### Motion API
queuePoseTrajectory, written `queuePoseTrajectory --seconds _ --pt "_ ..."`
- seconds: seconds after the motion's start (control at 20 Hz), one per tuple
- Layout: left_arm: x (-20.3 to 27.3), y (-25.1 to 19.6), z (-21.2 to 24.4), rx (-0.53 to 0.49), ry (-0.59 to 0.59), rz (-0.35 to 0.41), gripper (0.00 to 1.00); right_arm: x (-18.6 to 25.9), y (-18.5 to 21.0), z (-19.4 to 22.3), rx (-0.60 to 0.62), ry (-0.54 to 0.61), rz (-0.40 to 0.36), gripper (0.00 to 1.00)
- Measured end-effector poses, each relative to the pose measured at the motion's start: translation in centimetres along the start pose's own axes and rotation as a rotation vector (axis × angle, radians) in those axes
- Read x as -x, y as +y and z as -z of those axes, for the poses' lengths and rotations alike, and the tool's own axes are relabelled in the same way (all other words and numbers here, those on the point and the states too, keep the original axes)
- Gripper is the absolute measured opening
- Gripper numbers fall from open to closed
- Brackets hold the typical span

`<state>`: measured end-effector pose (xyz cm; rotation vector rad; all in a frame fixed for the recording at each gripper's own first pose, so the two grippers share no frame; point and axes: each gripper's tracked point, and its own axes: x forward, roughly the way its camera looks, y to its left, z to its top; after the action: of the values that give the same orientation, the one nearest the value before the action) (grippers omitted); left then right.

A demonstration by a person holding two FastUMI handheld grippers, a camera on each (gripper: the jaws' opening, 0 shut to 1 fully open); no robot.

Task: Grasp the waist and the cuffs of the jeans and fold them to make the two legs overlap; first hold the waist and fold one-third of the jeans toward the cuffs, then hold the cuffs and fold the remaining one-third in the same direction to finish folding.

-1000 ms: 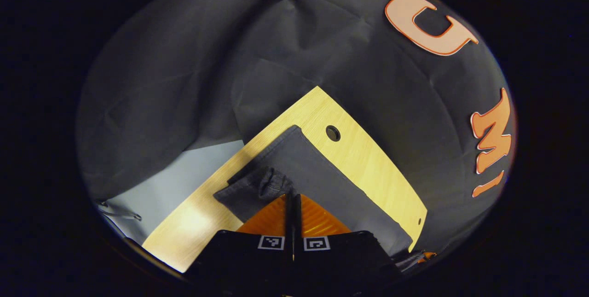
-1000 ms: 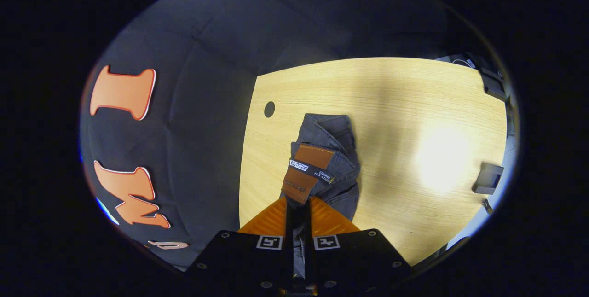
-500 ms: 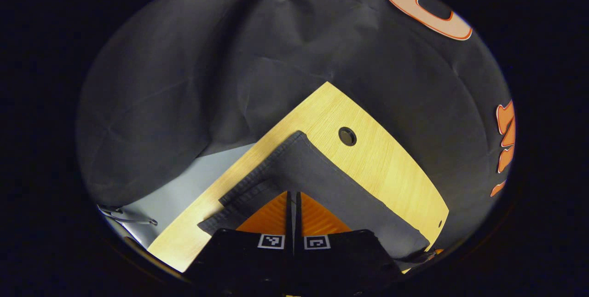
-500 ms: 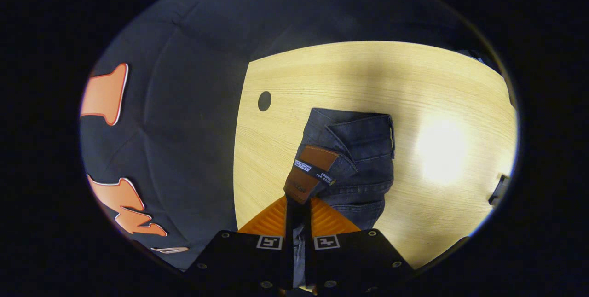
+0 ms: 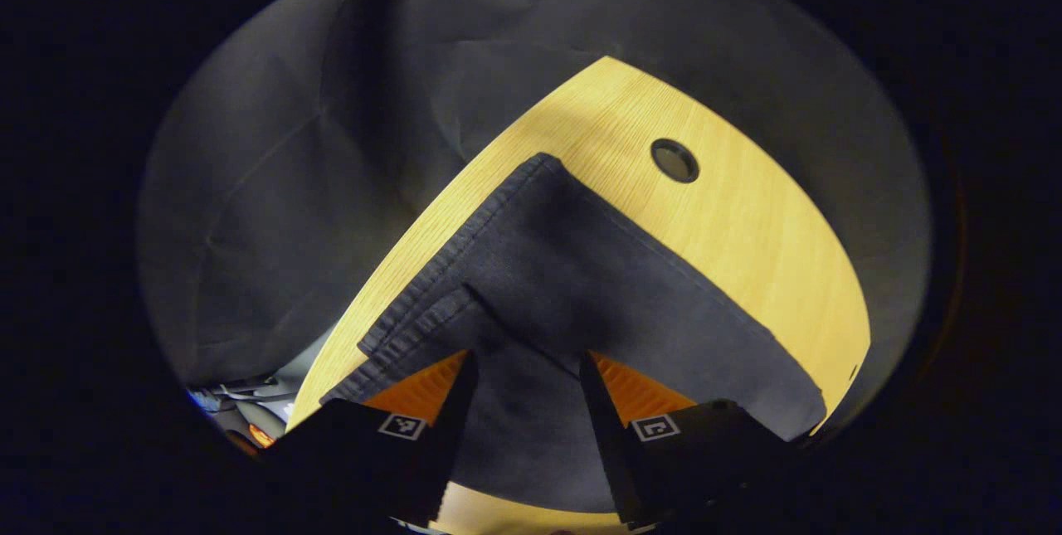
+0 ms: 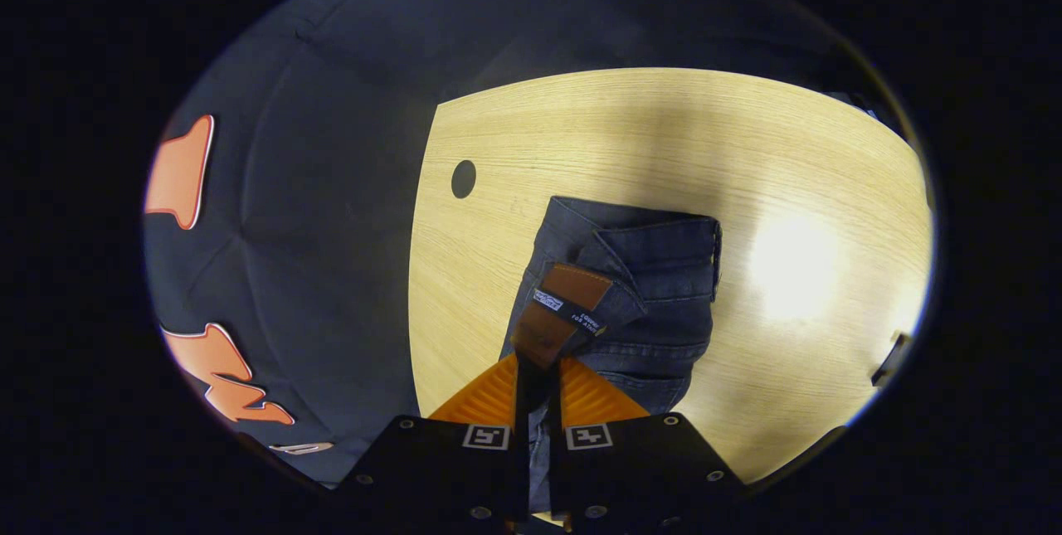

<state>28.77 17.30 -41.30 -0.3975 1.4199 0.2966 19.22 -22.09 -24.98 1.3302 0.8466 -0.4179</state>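
My left gripper (image 5: 523, 369) just opened wide and dropped the cuffs of the dark grey denim jeans (image 5: 581, 286) onto the light wood table (image 5: 747, 228), near its round cable hole (image 5: 674, 160). Right gripper (image 6: 538, 377) still clamps the waistband by the brown leather patch (image 6: 560, 311). Legs look overlapped; waist fold next.

Light wooden table (image 6: 630, 137) against the black cloth wall (image 6: 332, 211).
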Motion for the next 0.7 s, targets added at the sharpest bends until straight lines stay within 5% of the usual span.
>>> queuePoseTrajectory --seconds 0.35,0.65,0.7 --pt "-1.1 1.3 -0.5 0.047 0.066 -0.077 0.74 -0.1 -0.1 -0.1 0.009 0.006 -0.004 0.10" --pt "-0.9 1.0 -0.9 0.067 0.073 -0.064 0.74 -0.1 -0.2 -0.1 0.014 0.000 -0.004 0.11" --pt "-1.3 1.5 -0.3 0.072 0.088 -0.079 0.54 0.0 -0.4 -0.1 0.014 0.002 -0.004 0.10"
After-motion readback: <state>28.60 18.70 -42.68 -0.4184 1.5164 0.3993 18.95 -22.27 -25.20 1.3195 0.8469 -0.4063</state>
